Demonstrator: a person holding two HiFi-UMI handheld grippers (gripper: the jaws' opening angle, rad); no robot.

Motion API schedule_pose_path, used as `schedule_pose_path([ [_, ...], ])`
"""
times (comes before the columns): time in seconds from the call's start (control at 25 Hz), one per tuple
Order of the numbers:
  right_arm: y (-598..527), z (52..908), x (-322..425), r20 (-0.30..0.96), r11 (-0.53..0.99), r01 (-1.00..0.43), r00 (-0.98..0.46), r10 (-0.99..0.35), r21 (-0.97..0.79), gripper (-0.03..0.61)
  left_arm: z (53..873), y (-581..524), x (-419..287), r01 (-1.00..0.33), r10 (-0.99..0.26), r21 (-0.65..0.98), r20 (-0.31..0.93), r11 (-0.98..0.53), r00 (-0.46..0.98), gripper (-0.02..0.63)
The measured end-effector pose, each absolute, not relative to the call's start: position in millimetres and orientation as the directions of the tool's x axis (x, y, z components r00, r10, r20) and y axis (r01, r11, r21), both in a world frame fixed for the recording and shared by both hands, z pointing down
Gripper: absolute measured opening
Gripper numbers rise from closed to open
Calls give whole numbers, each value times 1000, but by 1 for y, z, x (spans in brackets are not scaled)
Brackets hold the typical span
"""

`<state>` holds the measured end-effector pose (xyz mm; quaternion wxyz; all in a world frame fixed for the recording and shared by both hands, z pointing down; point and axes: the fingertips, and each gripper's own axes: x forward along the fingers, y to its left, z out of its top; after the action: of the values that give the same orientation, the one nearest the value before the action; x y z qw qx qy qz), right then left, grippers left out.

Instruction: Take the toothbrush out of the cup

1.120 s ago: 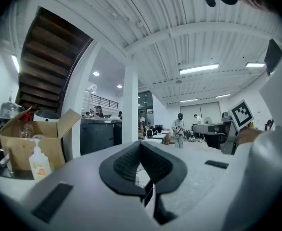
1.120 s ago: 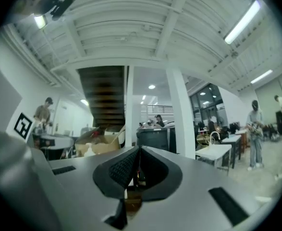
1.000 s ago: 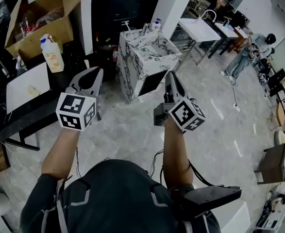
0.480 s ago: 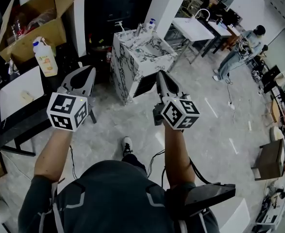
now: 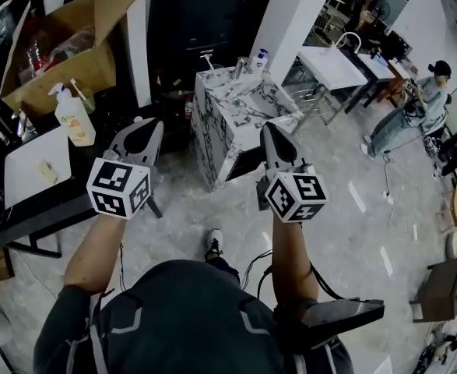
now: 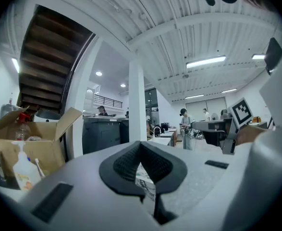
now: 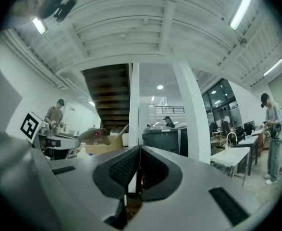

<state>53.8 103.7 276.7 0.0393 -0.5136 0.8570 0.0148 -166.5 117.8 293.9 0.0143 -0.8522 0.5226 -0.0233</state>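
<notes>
No writing could be read; only the square black-and-white markers on the two cubes were seen, and the print on the orange label of the pump bottle (image 5: 74, 116) at the left was too small to tell. An open cardboard box (image 5: 57, 49) was seen at the far left, with something red and other clutter in it. On the far edge of the marble-patterned surface (image 5: 247, 104) a white bottle with a blue cap (image 5: 258, 56) and a few small upright items (image 5: 238, 66) were stood. The toothbrush and the cup could not be told apart among them, so its long axis could not be given. The left gripper (image 5: 144, 123) and the right gripper (image 5: 268, 128) were held level, near the surface but apart from it, pointed toward it. The jaws of both were pressed together with nothing held between them
</notes>
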Motion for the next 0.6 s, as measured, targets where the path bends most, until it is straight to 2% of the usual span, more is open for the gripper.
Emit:
schedule_pose_path([
  [0.24, 15, 262, 93, -150, 440, -898, -436, -887, 10, 28, 290, 36, -134, -899, -902, -68, 8, -432, 432, 9],
  [0.6, -86, 267, 138, -119, 517, -856, -514, -849, 11, 28, 284, -56, -77, -906, -908, -66, 19, -418, 418, 9],
])
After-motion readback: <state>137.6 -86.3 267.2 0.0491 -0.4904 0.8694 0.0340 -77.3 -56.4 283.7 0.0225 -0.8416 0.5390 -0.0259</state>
